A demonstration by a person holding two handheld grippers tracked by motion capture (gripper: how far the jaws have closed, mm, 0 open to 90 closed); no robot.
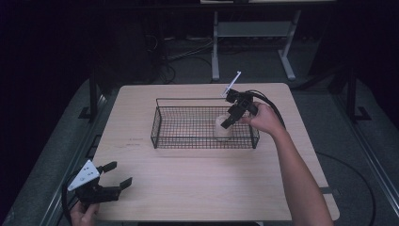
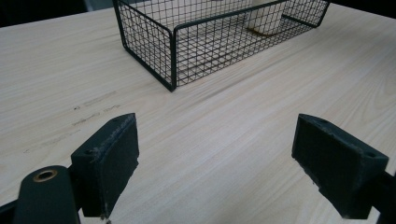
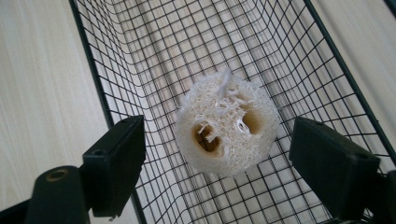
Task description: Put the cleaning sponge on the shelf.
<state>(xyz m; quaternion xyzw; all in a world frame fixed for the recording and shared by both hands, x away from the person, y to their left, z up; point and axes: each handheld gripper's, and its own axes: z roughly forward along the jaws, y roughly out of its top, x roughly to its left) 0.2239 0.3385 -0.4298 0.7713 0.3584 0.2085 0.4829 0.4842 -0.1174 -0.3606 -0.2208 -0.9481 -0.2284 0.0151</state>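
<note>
No brand or label showed on anything; the 1 trace of writing was a faint dark scribble (image 2: 93,109) on the wooden table (image 1: 197,188), just off the basket's near-left corner, too smudged to read. There was 1 black wire basket (image 1: 160,123) on the table, and inside it, toward its right end, stood 1 pale loofah sponge (image 3: 227,126), a stubby cylinder on end with 2 larger holes and a smaller one in its fibrous top. There were 2 grippers. The right gripper (image 1: 230,121), held in the person's right hand (image 1: 264,117), hung over the basket's right end, tilted down into it, and in its own view the 2 black jaws stood wide apart with the sponge between them, a gap on each side, so they gripped nothing. The left gripper (image 1: 120,175), in the left hand (image 1: 83,214), sat well clear of the basket, out past its near-left corner by the table's front edge, its jaws likewise spread wide and empty over bare wood, with 1 grey 3-cornered plate (image 1: 84,174) on top.
</note>
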